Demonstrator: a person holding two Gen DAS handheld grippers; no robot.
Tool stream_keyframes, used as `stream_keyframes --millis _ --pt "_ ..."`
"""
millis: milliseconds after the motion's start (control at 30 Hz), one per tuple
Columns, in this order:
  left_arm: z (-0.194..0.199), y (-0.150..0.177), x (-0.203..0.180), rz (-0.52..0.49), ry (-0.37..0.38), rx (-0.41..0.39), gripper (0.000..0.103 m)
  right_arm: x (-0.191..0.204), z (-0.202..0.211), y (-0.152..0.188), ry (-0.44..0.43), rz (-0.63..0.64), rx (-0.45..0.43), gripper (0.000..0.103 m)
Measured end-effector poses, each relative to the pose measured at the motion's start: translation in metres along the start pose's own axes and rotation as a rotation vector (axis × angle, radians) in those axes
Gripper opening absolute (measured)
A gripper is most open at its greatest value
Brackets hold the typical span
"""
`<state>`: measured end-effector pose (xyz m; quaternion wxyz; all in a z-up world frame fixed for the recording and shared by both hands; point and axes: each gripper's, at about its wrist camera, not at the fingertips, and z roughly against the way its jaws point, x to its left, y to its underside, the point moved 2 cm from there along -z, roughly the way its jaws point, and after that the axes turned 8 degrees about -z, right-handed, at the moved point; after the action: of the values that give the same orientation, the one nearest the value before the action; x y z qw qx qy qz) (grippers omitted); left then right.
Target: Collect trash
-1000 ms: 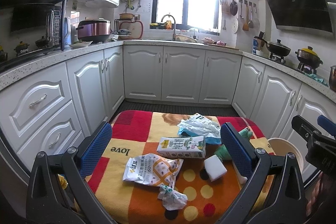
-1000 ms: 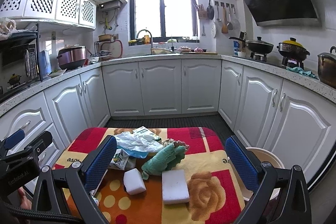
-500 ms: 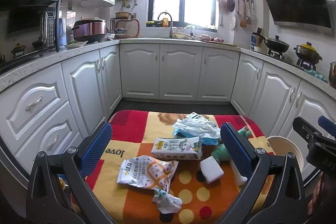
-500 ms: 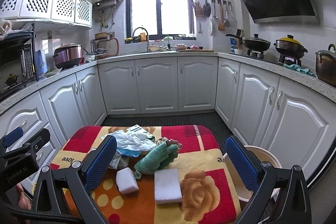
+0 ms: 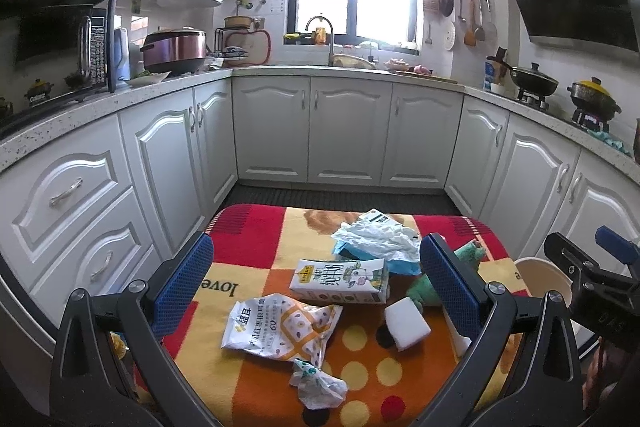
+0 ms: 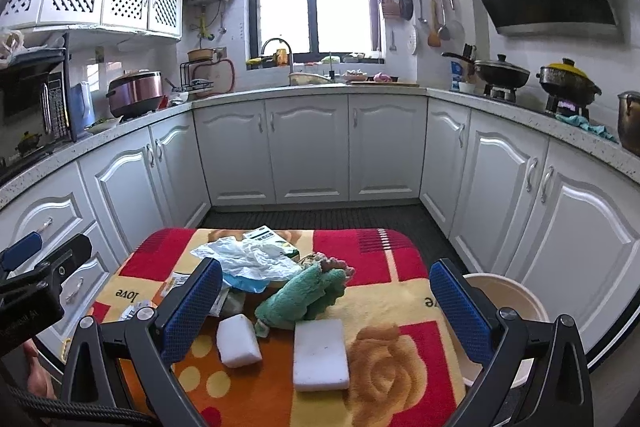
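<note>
On a colourful blanket-covered table (image 5: pixel 256 227) lie a flattened snack bag (image 5: pixel 280 327), a small crumpled wrapper (image 5: pixel 318 385), a milk carton (image 5: pixel 340 277) on its side and a crumpled white plastic bag (image 5: pixel 376 239) (image 6: pixel 250 259) over a blue one. A beige bin (image 6: pixel 504 303) (image 5: pixel 538 273) stands on the floor right of the table. My left gripper (image 5: pixel 316 285) is open and empty, above the near table, over the carton and snack bag. My right gripper (image 6: pixel 326 305) is open and empty, above the sponges.
Two white sponges (image 6: pixel 238 341) (image 6: pixel 320 355) and a green cloth (image 6: pixel 300 301) lie on the table's right half. A small box (image 6: pixel 266 237) lies behind the plastic bag. White kitchen cabinets (image 5: pixel 348 131) surround the table on three sides with a dark floor strip between.
Both grippers have drawn back and up a little from the table; the objects look slightly lower and farther in both views. Nothing on the table has moved. Both grippers stay open.
</note>
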<state>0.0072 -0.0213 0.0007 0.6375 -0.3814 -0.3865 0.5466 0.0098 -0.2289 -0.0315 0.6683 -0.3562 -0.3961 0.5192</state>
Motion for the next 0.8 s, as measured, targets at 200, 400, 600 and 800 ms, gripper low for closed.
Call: stream_keyframes --millis 200,400,600,800 --pt "0.0 0.002 0.006 0.012 -0.013 0.009 0.103 0.004 -0.003 0.0 -0.014 0.012 0.003 0.103" --pt "-0.001 0.006 0.009 0.022 -0.01 0.032 0.103 0.009 -0.007 0.003 -0.021 0.034 0.019 0.103" --pt "-0.009 0.01 0.009 0.028 0.006 0.059 0.103 0.01 -0.013 0.006 -0.014 0.047 0.032 0.103" --pt "-0.02 0.015 0.015 0.04 0.018 0.091 0.103 0.009 -0.023 0.01 -0.02 0.047 0.06 0.103"
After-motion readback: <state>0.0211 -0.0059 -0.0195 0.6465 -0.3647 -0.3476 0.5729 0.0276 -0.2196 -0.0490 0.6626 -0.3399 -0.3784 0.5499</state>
